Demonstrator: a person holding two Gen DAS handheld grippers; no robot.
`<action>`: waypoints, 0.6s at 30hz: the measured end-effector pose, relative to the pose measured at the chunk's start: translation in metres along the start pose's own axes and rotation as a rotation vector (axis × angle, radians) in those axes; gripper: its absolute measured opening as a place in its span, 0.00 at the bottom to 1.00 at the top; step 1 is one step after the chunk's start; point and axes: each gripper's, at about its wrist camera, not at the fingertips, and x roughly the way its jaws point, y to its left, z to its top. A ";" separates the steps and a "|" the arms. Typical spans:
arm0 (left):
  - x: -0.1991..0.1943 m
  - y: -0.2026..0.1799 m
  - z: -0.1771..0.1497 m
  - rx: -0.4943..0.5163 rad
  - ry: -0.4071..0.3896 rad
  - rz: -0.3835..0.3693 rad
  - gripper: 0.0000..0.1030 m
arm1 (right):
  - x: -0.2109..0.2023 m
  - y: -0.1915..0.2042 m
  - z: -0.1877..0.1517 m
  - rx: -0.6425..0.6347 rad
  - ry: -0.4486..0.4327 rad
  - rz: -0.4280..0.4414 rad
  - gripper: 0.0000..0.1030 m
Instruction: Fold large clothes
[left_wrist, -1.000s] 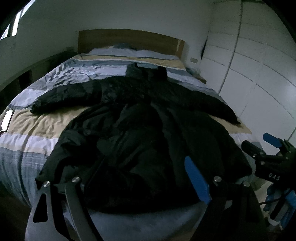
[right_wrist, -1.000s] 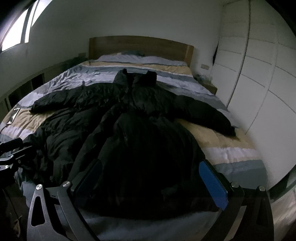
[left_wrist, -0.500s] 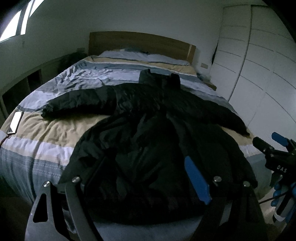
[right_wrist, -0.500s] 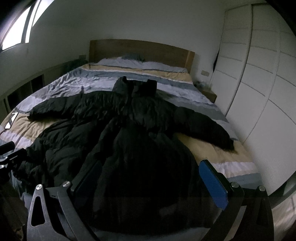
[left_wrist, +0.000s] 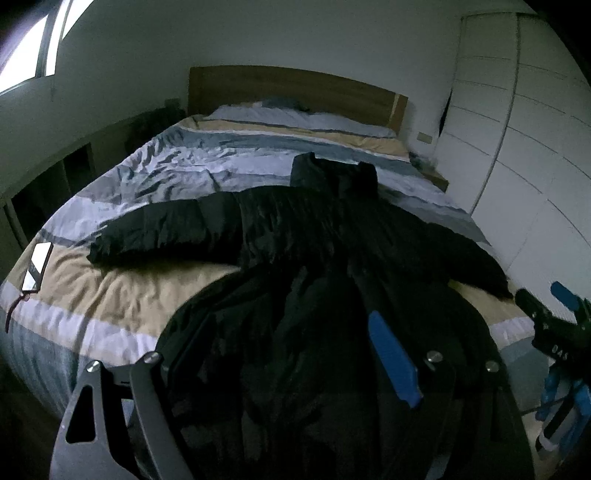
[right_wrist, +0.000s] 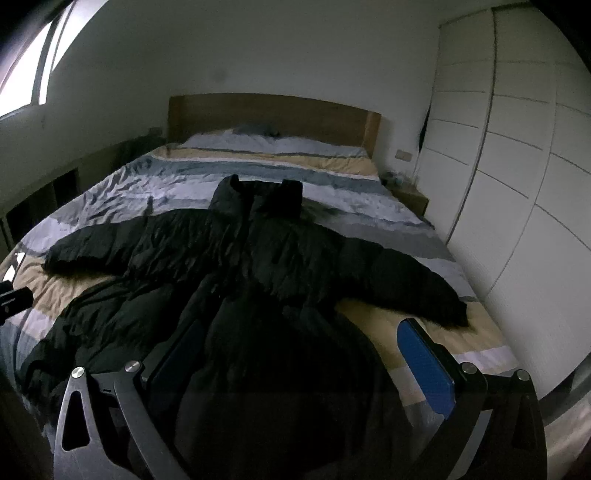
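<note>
A large black puffer coat (right_wrist: 258, 280) lies front-up on a striped bed (right_wrist: 332, 177), sleeves spread wide, hem toward the foot. Folding looks not yet begun; next, likely grasp a sleeve. Both the left hand-held gripper (left_wrist: 284, 354) and the right hand-held gripper (right_wrist: 303, 354) hover spread, empty. Dim light hides the hem's edge.

Both wrist views look from the foot of the bed (left_wrist: 110, 295) toward the headboard (left_wrist: 295, 88) — each over its own open fingers. The left one sits further left and sees the right gripper (left_wrist: 546, 306) at its edge. Both share the coat (right_wrist: 258, 266), wardrobe (right_wrist: 517, 166) and window wall.
</note>
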 end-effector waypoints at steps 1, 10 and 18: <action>0.002 0.000 0.004 0.001 -0.002 0.004 0.82 | 0.003 -0.001 0.001 0.002 0.001 -0.002 1.00; 0.043 0.023 0.042 -0.006 -0.015 0.096 0.82 | 0.035 -0.021 0.005 0.036 0.030 -0.053 1.00; 0.081 0.065 0.063 -0.036 -0.009 0.168 0.82 | 0.060 -0.026 0.005 0.053 0.063 -0.088 1.00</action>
